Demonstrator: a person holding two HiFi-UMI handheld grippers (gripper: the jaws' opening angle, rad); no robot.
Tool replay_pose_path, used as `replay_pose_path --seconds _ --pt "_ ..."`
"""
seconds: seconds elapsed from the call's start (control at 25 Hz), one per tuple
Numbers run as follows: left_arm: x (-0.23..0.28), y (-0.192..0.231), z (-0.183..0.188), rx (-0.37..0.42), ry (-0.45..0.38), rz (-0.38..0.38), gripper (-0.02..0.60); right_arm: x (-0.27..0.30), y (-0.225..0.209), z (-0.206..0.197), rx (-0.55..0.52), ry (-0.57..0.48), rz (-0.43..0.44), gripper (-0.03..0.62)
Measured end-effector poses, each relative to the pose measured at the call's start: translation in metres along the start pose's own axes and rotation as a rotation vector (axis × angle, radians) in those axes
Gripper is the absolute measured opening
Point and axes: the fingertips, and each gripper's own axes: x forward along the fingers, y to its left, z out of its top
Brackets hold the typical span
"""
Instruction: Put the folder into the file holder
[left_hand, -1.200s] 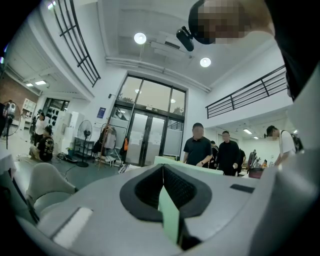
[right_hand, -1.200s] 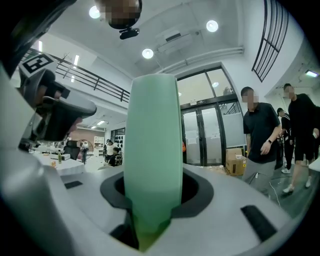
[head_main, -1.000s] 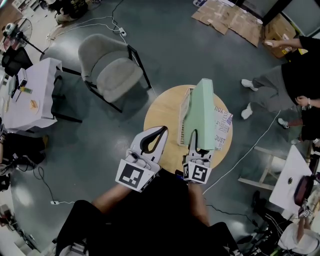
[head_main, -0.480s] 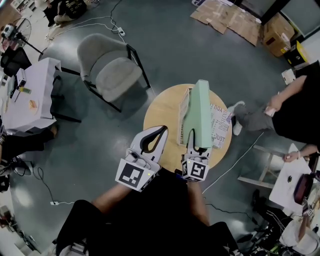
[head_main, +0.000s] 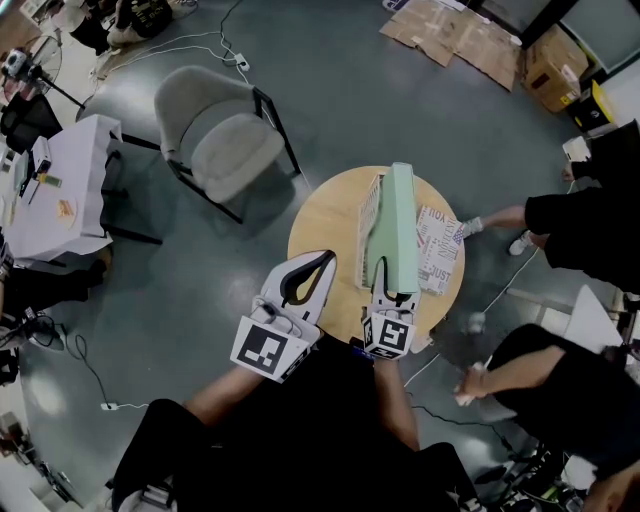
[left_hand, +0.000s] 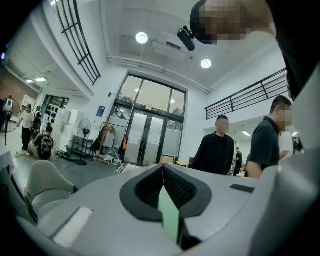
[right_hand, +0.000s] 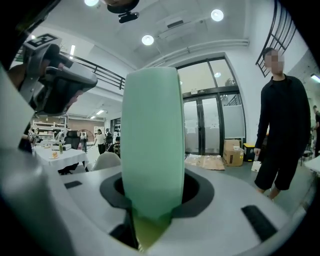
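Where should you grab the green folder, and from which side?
Grab the folder at its near end, coming from the person's side, as the right gripper does now. It stands on edge and is thin, so the jaws can pinch its two flat faces, and the far end is free to slide into the file holder.

We log the folder (head_main: 392, 225) as smooth, matt pale-green plastic; the counter (head_main: 322, 225) as smooth light wood; the chair (head_main: 235, 150) as grey cloth on a black metal frame; the floor (head_main: 330, 90) faintly glossy.
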Motion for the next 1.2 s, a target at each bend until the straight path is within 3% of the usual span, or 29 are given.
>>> replay_pose_path --seconds 1.2 --pt "0.000 0.009 -0.002 -0.008 0.001 -0.012 0.008 0.009 0.004 -0.059 0.009 0.169 0.001 0.158"
